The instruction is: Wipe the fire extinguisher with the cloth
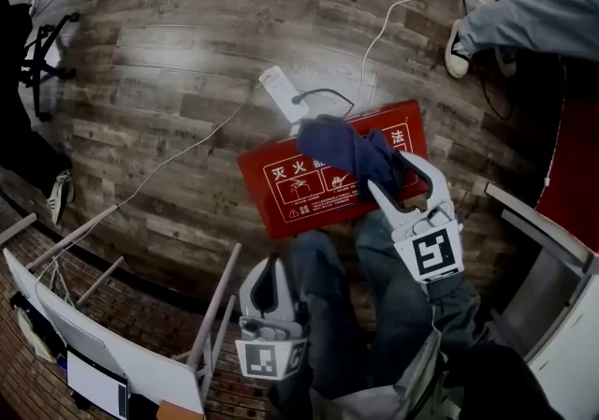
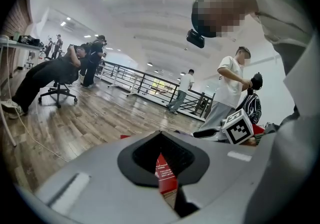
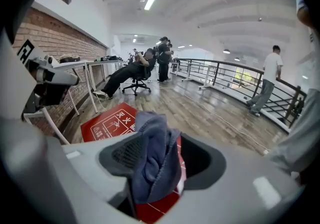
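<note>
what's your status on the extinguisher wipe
left gripper jaws shut, empty. right gripper jaws apart, blue cloth draped between, over red extinguisher box. white power strip by box edge.

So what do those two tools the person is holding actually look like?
The left hand-held gripper and the right hand-held gripper match: pale grey plastic, two tapered jaws with dark textured pads, and a cube of black-and-white square markers at the back.

The head view looks steeply down on the red box point(image 1: 281, 186), shared by both gripper views (low, close).
</note>
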### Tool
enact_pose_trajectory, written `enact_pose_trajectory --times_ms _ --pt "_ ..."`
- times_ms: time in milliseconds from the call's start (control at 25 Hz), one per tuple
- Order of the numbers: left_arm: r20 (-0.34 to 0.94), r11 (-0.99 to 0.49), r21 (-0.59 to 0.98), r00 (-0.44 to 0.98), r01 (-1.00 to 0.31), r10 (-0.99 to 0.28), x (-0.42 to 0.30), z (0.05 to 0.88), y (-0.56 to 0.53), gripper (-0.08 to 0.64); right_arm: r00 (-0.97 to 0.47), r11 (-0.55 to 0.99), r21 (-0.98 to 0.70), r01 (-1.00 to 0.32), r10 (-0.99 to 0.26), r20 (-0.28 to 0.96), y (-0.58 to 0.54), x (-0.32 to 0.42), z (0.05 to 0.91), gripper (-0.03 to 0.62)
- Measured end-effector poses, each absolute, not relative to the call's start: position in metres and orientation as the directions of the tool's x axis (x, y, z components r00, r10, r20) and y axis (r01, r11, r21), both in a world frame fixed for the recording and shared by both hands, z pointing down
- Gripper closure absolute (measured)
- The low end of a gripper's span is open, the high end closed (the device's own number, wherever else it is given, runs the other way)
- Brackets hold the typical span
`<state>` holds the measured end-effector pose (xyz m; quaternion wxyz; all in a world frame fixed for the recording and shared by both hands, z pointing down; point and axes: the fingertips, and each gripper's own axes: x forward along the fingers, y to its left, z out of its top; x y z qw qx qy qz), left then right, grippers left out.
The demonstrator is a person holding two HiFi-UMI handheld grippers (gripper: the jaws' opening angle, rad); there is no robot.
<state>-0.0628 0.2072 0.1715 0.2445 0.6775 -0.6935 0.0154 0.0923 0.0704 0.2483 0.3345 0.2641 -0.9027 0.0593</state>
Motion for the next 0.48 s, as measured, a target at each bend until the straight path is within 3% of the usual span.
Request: enact_pose_trajectory --times_ms 240,480 --pt "0.379 0.081 0.323 0.051 -0.943 -0.924 -0.062 0.184 0.224 0.554 -0.53 0.908 0.093 -0.408 -0.319 0.786 0.087 0.08 0.305 0.357" --pt "0.393 0.066 0.317 0.068 -0.946 -0.917 -0.071 0.199 0.242 0.554 -0.458 0.877 0.34 -0.339 -0.47 0.754 0.078 0.095 0.304 0.463"
